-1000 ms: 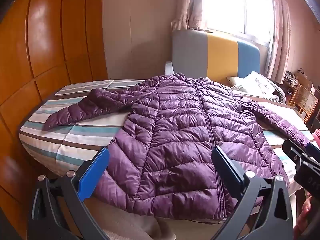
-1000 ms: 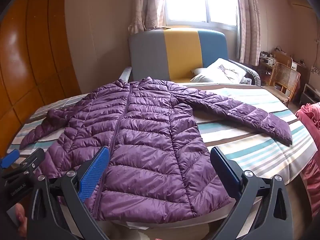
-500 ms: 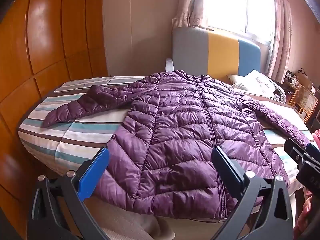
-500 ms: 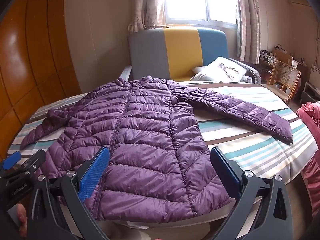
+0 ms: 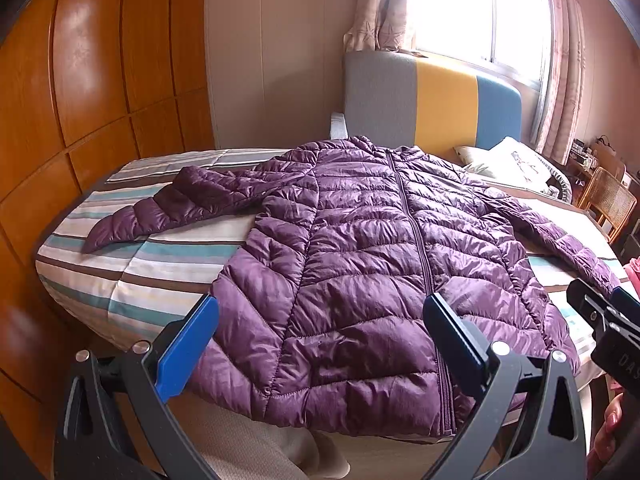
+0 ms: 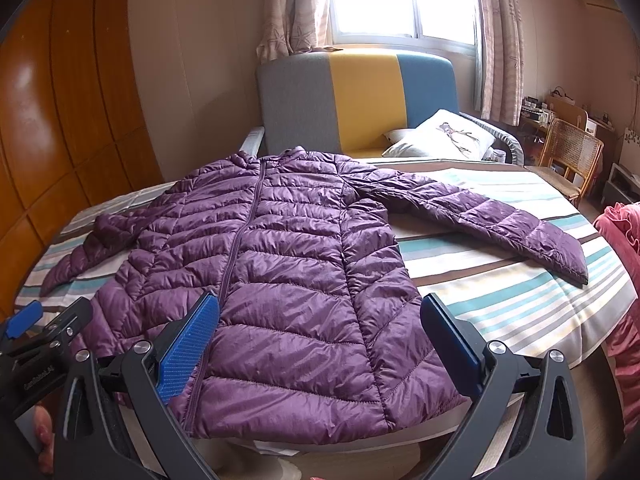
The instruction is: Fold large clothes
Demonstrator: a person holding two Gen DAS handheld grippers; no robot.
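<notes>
purple jacket [image 5: 360, 272] lies zip-up w/ hem at bed [image 6: 520, 300] near edge, long axis running away; left gripper [image 5: 320, 344] & right gripper [image 6: 320, 336] both spread, empty, about equally near.

Both wrist views face the headboard from the bed's [image 5: 120, 292] foot, sharing the jacket [image 6: 280, 272]

A bedroom had glossy wooden wall panels [image 5: 92, 80] at 9 o'clock, a bright curtained window [image 6: 404, 0] at 12, a grey, yellow and blue headboard [image 6: 360, 100], a striped bed [image 6: 520, 292] and a wicker chair [image 6: 572, 152] at 3.
</notes>
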